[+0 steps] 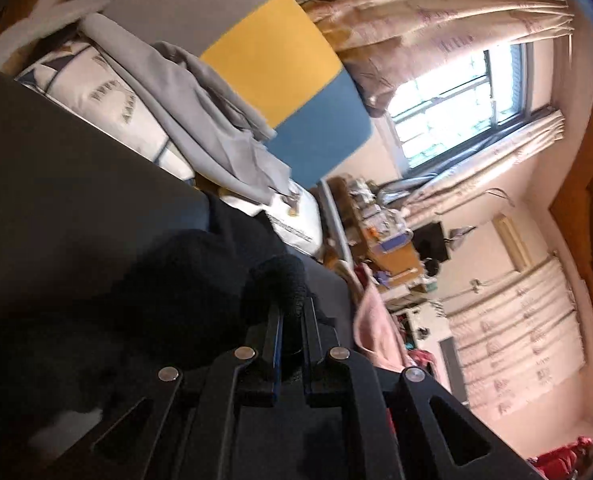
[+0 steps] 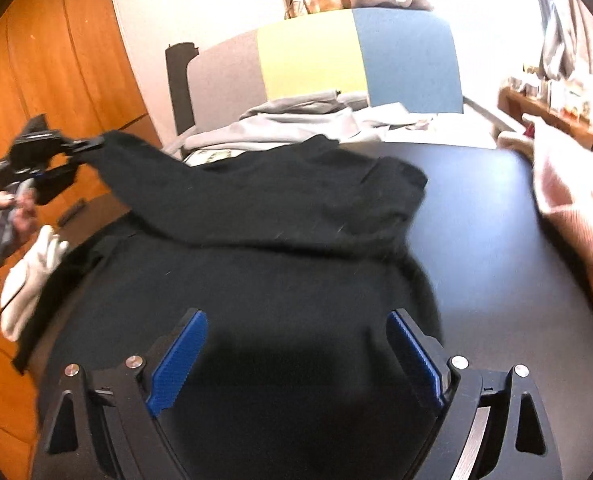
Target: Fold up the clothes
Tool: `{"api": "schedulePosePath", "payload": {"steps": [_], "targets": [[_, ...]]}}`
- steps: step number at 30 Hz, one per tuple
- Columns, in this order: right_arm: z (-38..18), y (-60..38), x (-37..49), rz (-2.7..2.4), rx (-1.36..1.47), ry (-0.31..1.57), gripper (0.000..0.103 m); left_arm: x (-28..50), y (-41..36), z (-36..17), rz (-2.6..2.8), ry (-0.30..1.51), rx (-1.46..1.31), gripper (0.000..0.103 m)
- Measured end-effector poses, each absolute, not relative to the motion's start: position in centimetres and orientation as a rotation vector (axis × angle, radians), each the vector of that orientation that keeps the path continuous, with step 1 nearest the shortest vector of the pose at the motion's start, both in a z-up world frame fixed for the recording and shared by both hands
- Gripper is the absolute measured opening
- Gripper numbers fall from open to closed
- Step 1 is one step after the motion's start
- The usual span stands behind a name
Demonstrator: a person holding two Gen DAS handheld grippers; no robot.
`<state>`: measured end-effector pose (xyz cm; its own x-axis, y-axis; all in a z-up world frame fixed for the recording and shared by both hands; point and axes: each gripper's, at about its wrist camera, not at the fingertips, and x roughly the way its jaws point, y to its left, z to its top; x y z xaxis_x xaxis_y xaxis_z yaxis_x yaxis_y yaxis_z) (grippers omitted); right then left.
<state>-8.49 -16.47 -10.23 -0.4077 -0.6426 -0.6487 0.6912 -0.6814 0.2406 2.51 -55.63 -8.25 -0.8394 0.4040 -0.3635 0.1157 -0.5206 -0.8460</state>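
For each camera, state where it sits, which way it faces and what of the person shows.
Left wrist: on the left tool, rolled sideways, facing bed and window; its own jaws pinch the black garment.
Right wrist: on the open right tool, facing across the black table; a hand shows.
Shared: garment, left tool, headboard.

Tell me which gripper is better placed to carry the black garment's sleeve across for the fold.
Left. The left gripper is already shut on the end of the black garment, holding its sleeve lifted off the table. The right gripper hangs open above the garment's near part, gripping nothing.
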Motion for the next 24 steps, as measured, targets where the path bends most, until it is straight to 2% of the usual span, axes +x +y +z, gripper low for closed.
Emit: {"api": "schedulePosePath", "payload": {"steps": [6,8,10,12,13,14,15,16,18,22,24], "targets": [[-12.1,-14.4,-15.1,-1.938,1.146,-0.514,0.094,4.4,-55.5,-7.1,2.390,-1.477,-0.670,0.006],[-13.2,-13.9,-16.7,-1.960,1.194,-0.623,0.094,5.0,-55.6,-6.8,2.384,-1.480,-0.643,0.006],[-13.9,-13.9,-17.4,-2.006,1.224,-0.651,0.092,5.4,-55.6,-7.2,2.387,-1.487,-0.661,0.006],[-14.3,-14.3,-17.8,-2.045,1.238,-0.653,0.080,5.7,-55.7,-8.1,2.380,-1.513,-0.690,0.006],[-14.3,-14.4,-18.1,-2.077,1.241,-0.644,0.068,5.8,-55.7,-8.6,2.371,-1.534,-0.701,0.006],[-14.3,-14.4,-18.4,-2.119,1.244,-0.629,0.044,6.0,-55.9,-9.0,2.378,-1.545,-0.704,0.006],[-14.2,-14.2,-18.7,-2.158,1.242,-0.612,0.029,6.1,-56.1,-9.4,2.388,-1.553,-0.705,0.006],[-14.0,-13.9,-19.0,-2.196,1.238,-0.592,0.008,6.3,-56.3,-9.7,2.398,-1.562,-0.706,0.006],[-13.7,-13.2,-19.6,-2.272,1.229,-0.553,0.005,6.5,-56.6,-10.4,2.469,-1.543,-0.760,0.006],[-13.7,-11.4,-20.0,-2.291,1.262,-0.460,0.002,6.2,-57.1,-15.3,2.499,-1.593,-1.076,0.006],[-12.8,-10.8,-19.6,-2.289,1.243,-0.400,0.002,6.7,-56.9,-16.7,2.492,-1.605,-1.117,0.006]]}}
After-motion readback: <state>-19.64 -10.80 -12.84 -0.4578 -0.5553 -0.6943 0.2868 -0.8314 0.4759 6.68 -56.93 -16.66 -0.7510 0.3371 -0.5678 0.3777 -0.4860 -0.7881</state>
